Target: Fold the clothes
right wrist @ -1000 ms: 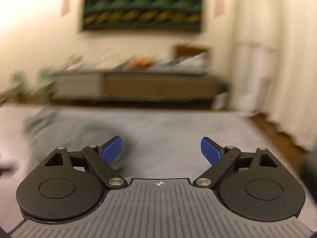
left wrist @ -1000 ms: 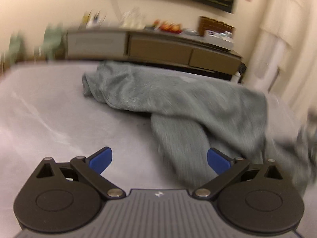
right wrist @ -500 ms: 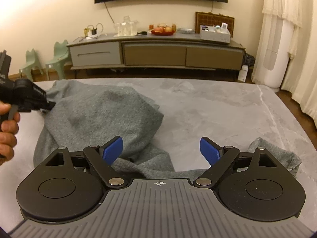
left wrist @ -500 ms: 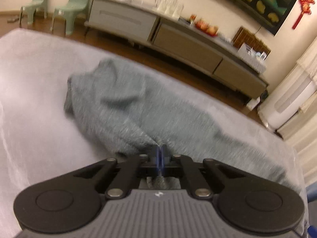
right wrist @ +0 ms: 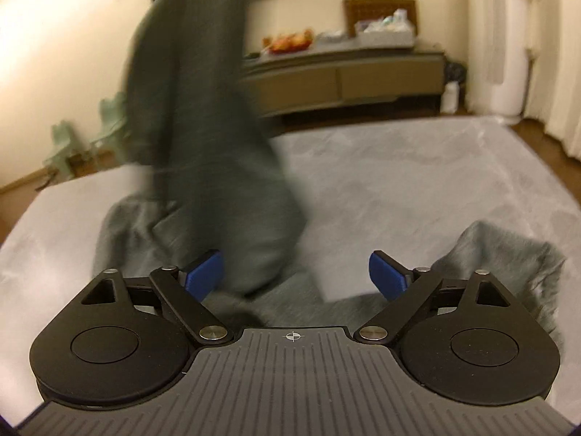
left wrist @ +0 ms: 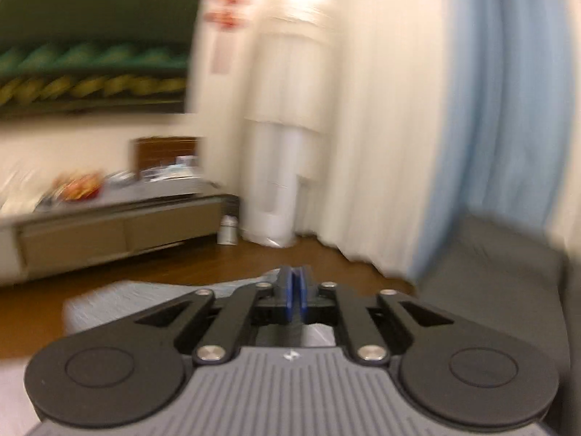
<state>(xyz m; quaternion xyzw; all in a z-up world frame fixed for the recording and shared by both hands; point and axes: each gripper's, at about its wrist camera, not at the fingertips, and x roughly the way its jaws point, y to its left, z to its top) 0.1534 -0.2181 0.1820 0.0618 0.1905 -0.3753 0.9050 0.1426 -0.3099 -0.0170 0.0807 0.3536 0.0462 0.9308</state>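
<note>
A grey knit garment (right wrist: 203,116) hangs in a long column from above the frame's top down to the grey marbled table (right wrist: 417,181) in the right wrist view. Its lower part lies bunched on the table, with one end spread at the right (right wrist: 508,254). My right gripper (right wrist: 295,276) is open, low over the table, with cloth lying just before and under it. In the blurred left wrist view my left gripper (left wrist: 292,298) is shut, raised high and facing the room; a dark strip of the garment (left wrist: 290,330) shows pinched beneath its blue pads.
A long low cabinet (right wrist: 345,76) stands against the far wall with a basket and red fruit on top. A white floor unit (right wrist: 508,47) and curtains (left wrist: 417,109) are at the right. Small green chairs (right wrist: 69,145) stand at the left. A grey sofa (left wrist: 490,283) lies beyond the left gripper.
The left gripper, shut on the garment, has swung up and to the right, lifting the cloth off the table into a hanging column. The right gripper stays open and has moved slightly lower and nearer.
</note>
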